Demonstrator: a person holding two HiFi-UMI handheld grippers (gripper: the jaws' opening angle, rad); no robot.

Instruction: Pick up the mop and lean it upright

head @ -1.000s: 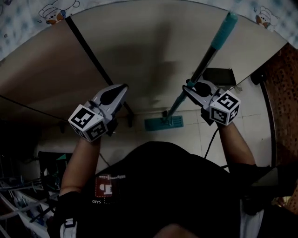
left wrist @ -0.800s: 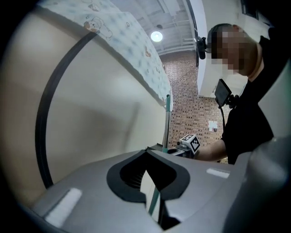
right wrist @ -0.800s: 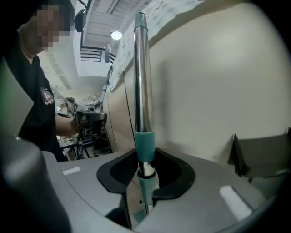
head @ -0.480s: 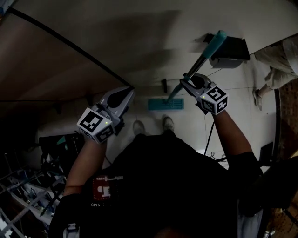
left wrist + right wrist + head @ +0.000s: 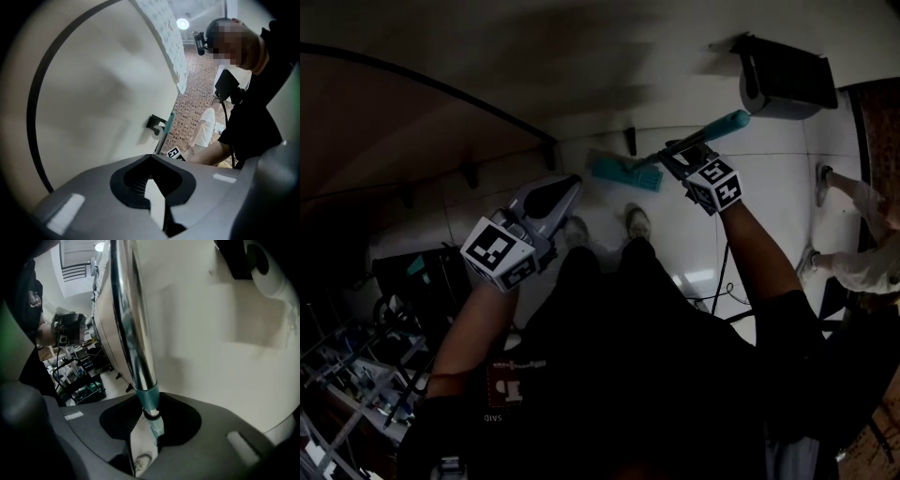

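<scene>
My right gripper (image 5: pixel 682 157) is shut on the mop's metal handle (image 5: pixel 133 333), just above its teal collar (image 5: pixel 151 401). In the head view the pole lies low and slanted. Its teal grip end (image 5: pixel 724 123) points up right, and the flat teal mop head (image 5: pixel 623 172) rests on the pale floor by the wall's foot. In the left gripper view the pole shows small beside the wall fixture. My left gripper (image 5: pixel 567 184) hangs apart to the left of the mop. Its tips (image 5: pixel 151 157) meet with nothing between them.
A wall-mounted paper roll holder (image 5: pixel 783 80) juts out above the mop's grip end. Another person (image 5: pixel 862 262) stands at the right. A dark cart with clutter (image 5: pixel 356 375) fills the lower left. A cable (image 5: pixel 722 281) runs over the floor. My shoes (image 5: pixel 637 221) stand near the mop head.
Both grippers have sunk. The mop pole has tipped from steep to low and slanted in the right gripper, and the mop head has shifted left along the wall's foot.
</scene>
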